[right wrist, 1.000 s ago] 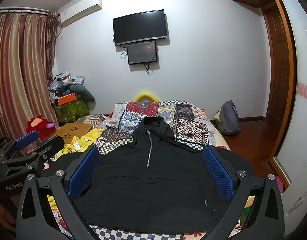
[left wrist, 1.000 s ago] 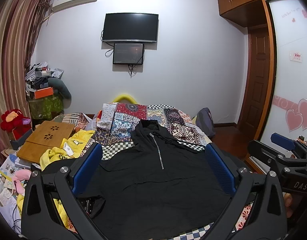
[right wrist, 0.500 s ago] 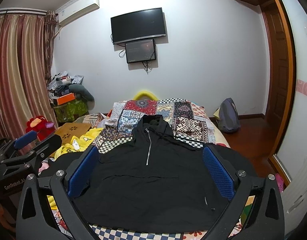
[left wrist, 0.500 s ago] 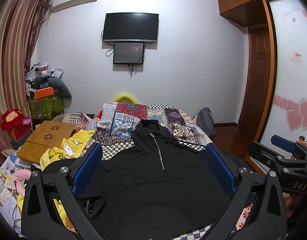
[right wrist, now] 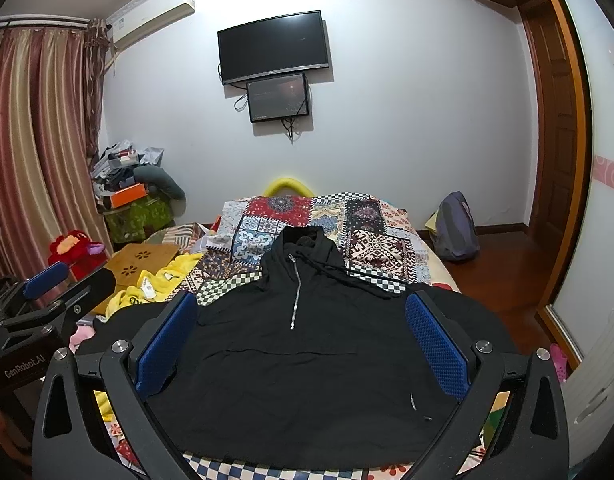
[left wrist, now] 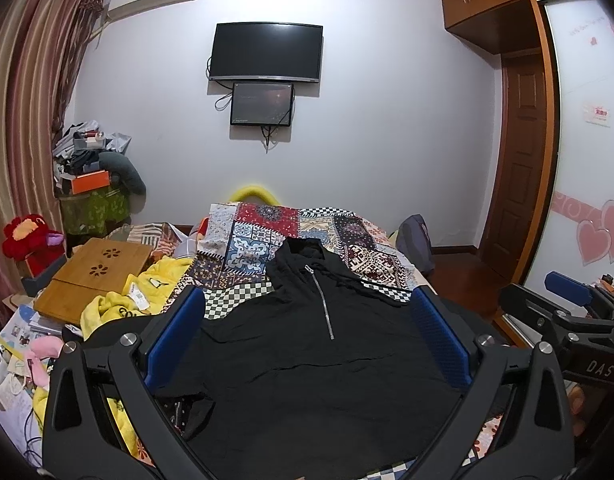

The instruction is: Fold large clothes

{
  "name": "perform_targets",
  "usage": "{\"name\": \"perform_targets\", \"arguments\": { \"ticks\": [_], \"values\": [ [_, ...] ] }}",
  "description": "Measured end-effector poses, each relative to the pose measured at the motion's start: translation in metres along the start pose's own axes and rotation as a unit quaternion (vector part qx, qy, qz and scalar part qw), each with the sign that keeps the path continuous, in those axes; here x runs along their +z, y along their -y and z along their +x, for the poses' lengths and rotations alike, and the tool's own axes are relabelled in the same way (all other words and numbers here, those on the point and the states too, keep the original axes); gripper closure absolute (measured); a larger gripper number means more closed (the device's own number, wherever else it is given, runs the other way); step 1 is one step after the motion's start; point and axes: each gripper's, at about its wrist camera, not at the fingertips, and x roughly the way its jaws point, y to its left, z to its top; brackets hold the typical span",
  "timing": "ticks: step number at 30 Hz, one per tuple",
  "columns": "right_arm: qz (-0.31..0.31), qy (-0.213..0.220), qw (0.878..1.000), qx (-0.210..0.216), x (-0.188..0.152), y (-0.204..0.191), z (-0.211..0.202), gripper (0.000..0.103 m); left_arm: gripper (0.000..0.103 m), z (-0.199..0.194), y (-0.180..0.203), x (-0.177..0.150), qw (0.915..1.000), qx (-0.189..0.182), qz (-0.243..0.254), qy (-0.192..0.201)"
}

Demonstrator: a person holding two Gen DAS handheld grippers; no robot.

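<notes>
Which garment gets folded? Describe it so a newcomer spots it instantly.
Start at the bed with the patchwork quilt below the wall television. Spread flat across its near half lies the black hoodie, hood pointing toward the wall. Unlike the crumpled yellow garment beside it, it has a short silver zipper.

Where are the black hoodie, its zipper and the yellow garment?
black hoodie (right wrist: 307, 380): right wrist view, middle of the front panel.
zipper (right wrist: 295, 300): right wrist view, mid-length of the silver teeth.
yellow garment (left wrist: 119, 304): left wrist view, crumpled fabric left of the hoodie.
</notes>
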Motion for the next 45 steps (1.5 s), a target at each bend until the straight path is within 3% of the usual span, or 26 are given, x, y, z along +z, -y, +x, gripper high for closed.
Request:
{"name": "perform_targets", "arguments": {
  "ticks": [6, 13, 18, 21, 28, 30, 36, 40, 45],
  "values": [
    [0.0, -0.007, 1.0, 0.002, 0.001, 0.0, 0.012, 0.0, 0.0, 0.017, -0.015, 0.004, 0.9999, 0.017, 0.003, -0.003],
    [-0.011, -0.026, 1.0, 0.001, 0.003, -0.003, 0.047, 0.0, 0.0, 0.052, -0.066, 0.004, 0.9977, 0.06, -0.023, -0.024],
    [-0.026, -0.046, 0.999, -0.01, -0.002, -0.005, 0.082, 0.0, 0.0, 0.081, -0.119, -0.011, 0.9927, 0.081, -0.068, -0.057],
    [-0.044, -0.069, 0.996, -0.016, -0.006, -0.005, 0.109, 0.0, 0.0, 0.097, -0.161, -0.029, 0.9834, 0.108, -0.118, -0.087],
    [-0.081, -0.152, 0.985, -0.015, -0.022, -0.006, 0.173, 0.0, 0.0, 0.12, -0.253, -0.08, 0.9502, 0.159, -0.218, -0.156],
    [-0.081, -0.177, 0.981, -0.008, -0.027, -0.006, 0.186, 0.0, 0.0, 0.124, -0.277, -0.097, 0.9357, 0.17, -0.254, -0.177],
    [-0.072, -0.24, 0.968, 0.004, -0.041, -0.007, 0.219, 0.0, 0.0, 0.125, -0.35, -0.153, 0.8932, 0.155, -0.363, -0.215],
    [-0.066, -0.258, 0.964, 0.007, -0.045, -0.009, 0.235, 0.0, 0.0, 0.122, -0.385, -0.182, 0.8676, 0.138, -0.42, -0.227],
    [-0.068, -0.272, 0.96, 0.005, -0.049, -0.011, 0.244, 0.0, 0.0, 0.116, -0.42, -0.215, 0.8272, 0.13, -0.496, -0.229]
  ]
}}
